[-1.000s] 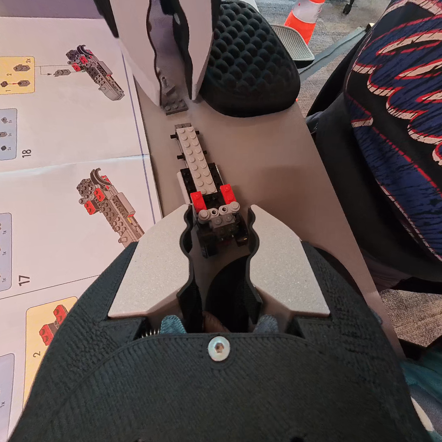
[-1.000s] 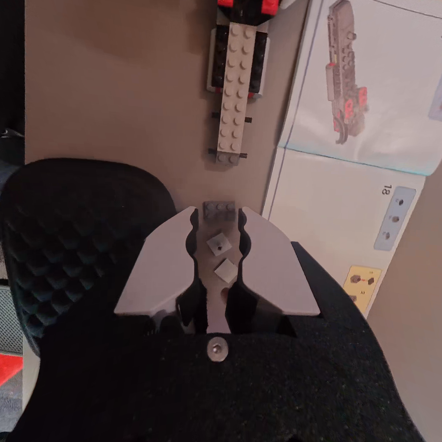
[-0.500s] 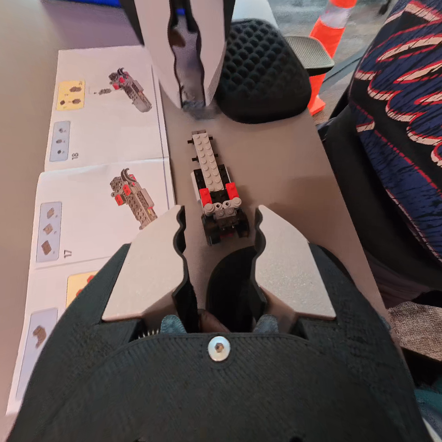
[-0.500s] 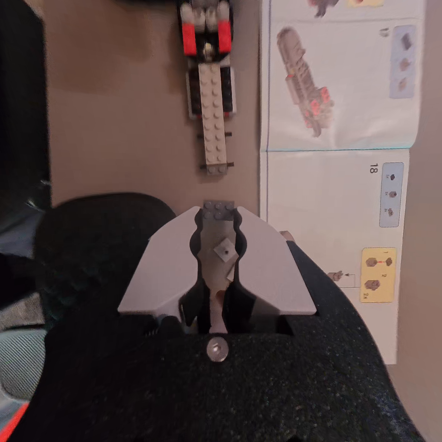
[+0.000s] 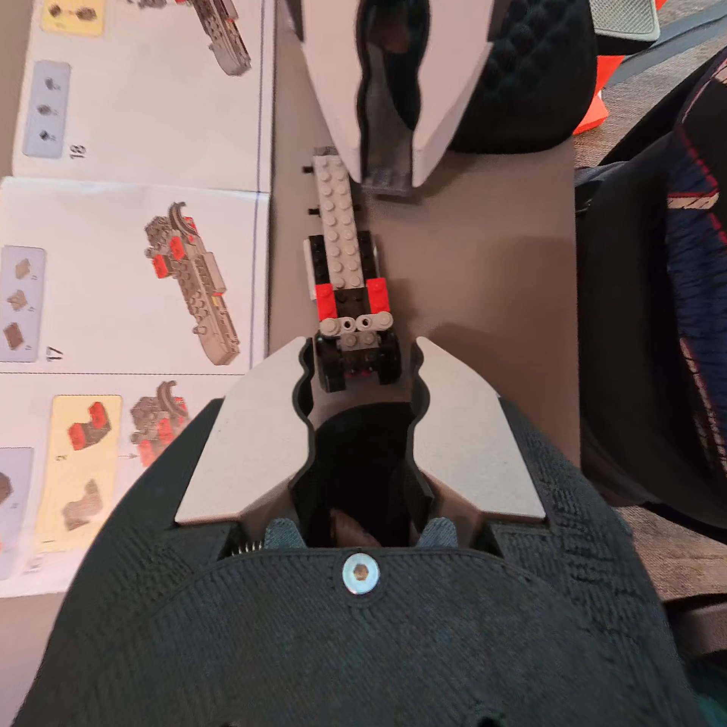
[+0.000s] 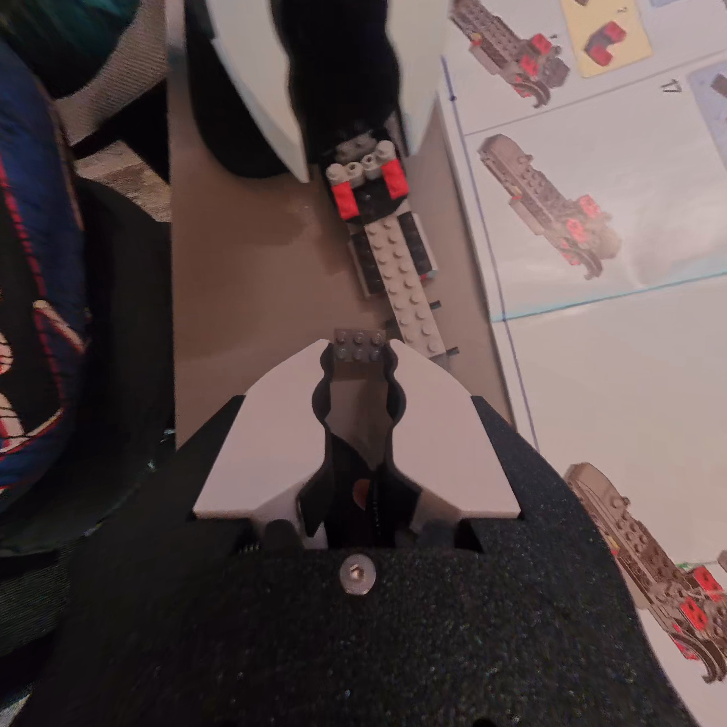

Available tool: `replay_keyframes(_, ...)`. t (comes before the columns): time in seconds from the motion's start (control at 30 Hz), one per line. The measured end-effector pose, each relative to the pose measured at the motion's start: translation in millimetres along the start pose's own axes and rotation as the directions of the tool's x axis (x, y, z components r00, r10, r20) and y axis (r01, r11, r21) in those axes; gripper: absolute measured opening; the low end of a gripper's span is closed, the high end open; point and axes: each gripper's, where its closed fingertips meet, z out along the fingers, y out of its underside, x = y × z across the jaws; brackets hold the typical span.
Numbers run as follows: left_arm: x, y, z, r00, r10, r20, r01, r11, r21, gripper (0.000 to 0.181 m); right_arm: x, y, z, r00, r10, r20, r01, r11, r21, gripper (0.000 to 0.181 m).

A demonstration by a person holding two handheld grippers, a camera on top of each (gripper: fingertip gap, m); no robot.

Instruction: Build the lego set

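Right tool (image 6: 358, 348) grips a dark grey plate (image 6: 358, 345) beside the model (image 5: 348, 283) lying on the worktop (image 5: 472, 255); left tool (image 5: 360, 364), released, should steady the model while studs are aligned squarely.

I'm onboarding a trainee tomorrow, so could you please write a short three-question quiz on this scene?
1. True or false: the left gripper is clamped on the lego model.
2. What does the right gripper hold? A) red brick B) dark grey studded plate C) nothing
3. Fill in: the instruction booklet lies to the model's ____ in the left wrist view.

Key: 1 false, its fingers are spread either side of the model's black end; 2 B; 3 left.
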Motion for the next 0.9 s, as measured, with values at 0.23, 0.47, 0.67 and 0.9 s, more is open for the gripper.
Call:
replay_keyframes(0.23, 31, -7, 14, 0.995, -0.018, -0.099, 0.021, 1.000, 0.022, 0.042, 17, 4, -2, 0.997, 0.054, -0.056, -0.052, 0.998, 0.025, 0.024)
replay_keyframes(0.47, 39, -13, 22, 0.994, -0.038, -0.098, 0.045, 0.996, 0.073, 0.041, 8, -13, -18, 0.968, 0.191, -0.163, -0.184, 0.981, 0.054, 0.024)
replay_keyframes(0.67, 36, -15, 19, 0.996, -0.031, -0.085, 0.043, 0.989, 0.139, 0.041, 3, -27, 3, 0.929, 0.272, -0.252, -0.271, 0.962, 0.036, 0.024)
replay_keyframes(0.9, 36, -14, 20, 0.998, -0.005, -0.064, 0.015, 0.987, 0.160, 0.039, 0, -30, 6, 0.910, 0.304, -0.282, -0.315, 0.949, 0.006, 0.024)
